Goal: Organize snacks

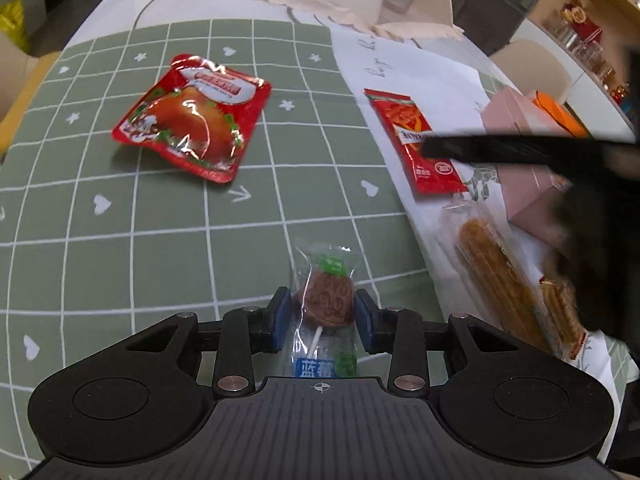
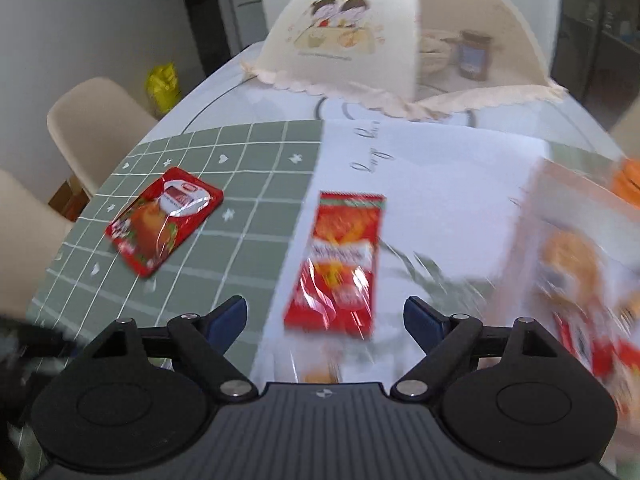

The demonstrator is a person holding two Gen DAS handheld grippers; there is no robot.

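gripping a lollipop (image 1: 324, 304) labelled "蓝莓", left gripper (image 1: 323, 316); right gripper (image 2: 325, 316) wide, empty.

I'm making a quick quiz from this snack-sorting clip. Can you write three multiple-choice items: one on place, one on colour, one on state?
1. The red chicken-leg pouch lies on:
A the green checked mat
B the white cloth
C the pink box

2. The left gripper pads are:
A yellow
B blue
C white

3. The right gripper fingers are:
A shut on a packet
B clamped on the lollipop
C open, holding nothing

Key: A, white grid lines surround it; B, blue pads flank the lollipop; C, wide apart above the red sachet.
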